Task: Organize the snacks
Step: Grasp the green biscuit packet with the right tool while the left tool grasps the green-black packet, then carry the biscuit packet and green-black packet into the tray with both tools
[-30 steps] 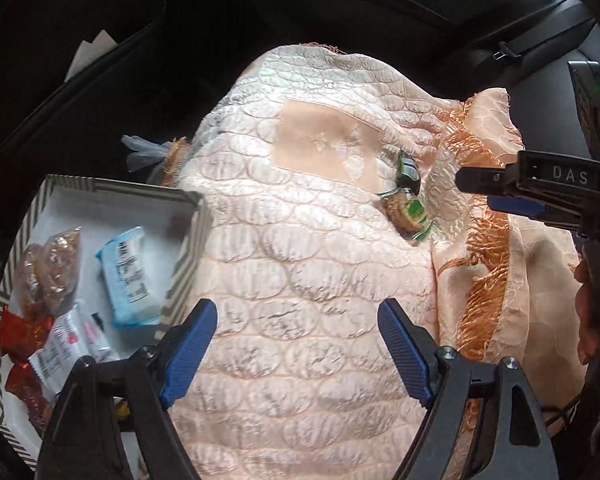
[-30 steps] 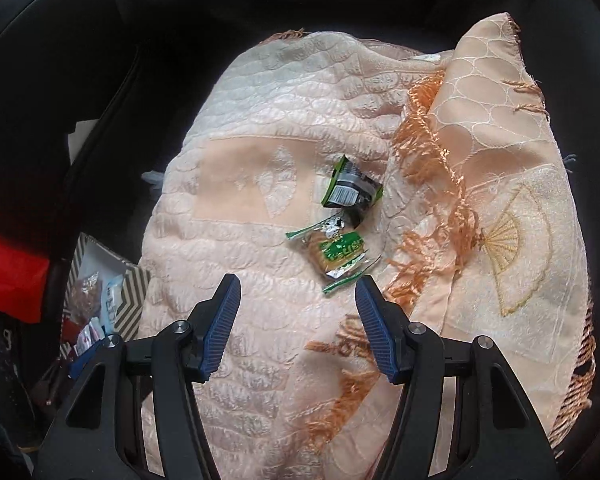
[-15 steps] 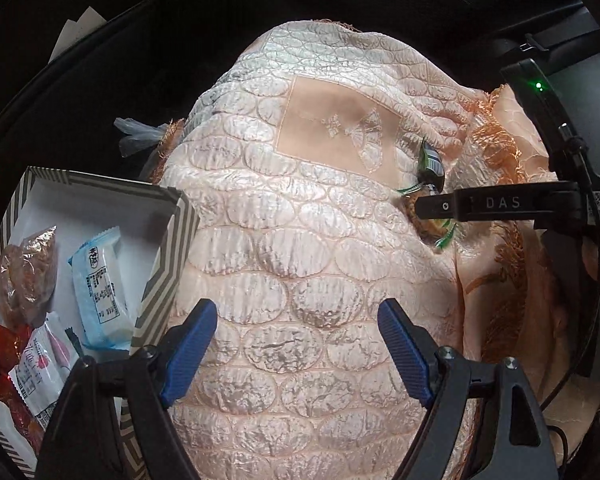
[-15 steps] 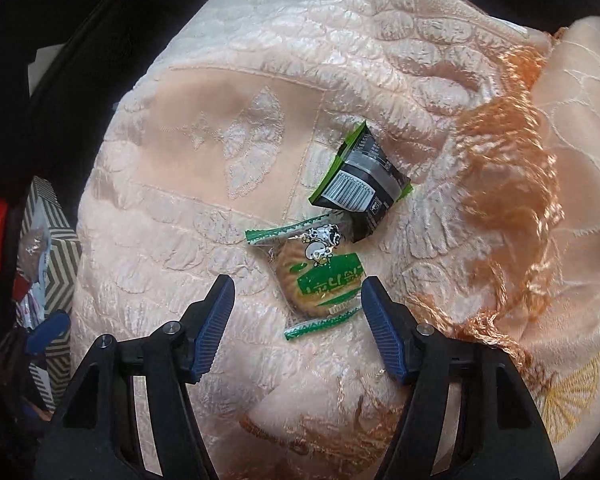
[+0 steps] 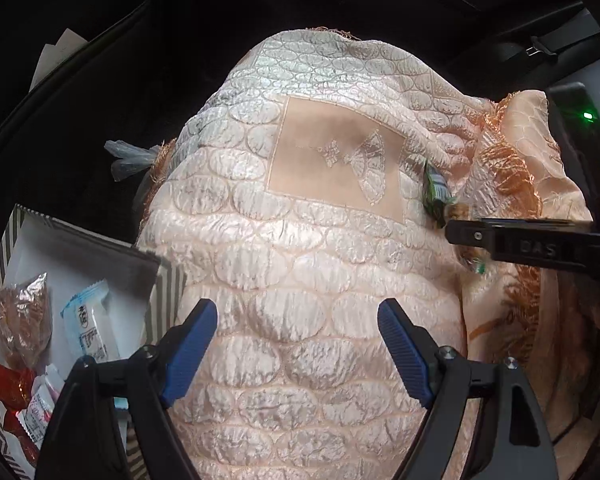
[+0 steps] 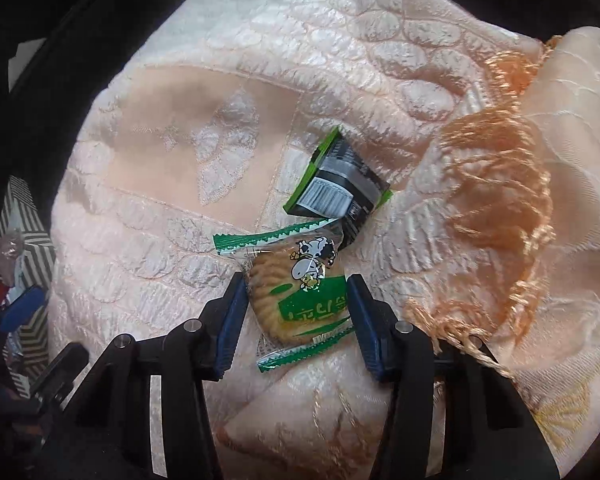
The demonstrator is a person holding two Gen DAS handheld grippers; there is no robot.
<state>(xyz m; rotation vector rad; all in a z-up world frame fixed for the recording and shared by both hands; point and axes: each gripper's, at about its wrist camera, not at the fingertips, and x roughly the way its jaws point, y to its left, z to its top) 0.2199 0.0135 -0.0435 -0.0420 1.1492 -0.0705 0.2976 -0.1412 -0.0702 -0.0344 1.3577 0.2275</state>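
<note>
The biscuit packet (image 6: 300,292) is straddled by the right gripper (image 6: 296,316), fingers spread and not yet pinching. Closure, then transfer to the striped box (image 5: 156,280), is judged next. The left gripper (image 5: 298,346) is held spread, empty.

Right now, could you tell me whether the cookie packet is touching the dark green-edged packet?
Touching. The right wrist view shows the cookie packet's upper crimped edge overlapping the lower corner of the dark green-edged packet, with no cloth visible between them.

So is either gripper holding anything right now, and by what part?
Nothing held yet. The right gripper straddles the biscuit packet, jaws open; the left gripper is empty.
</note>
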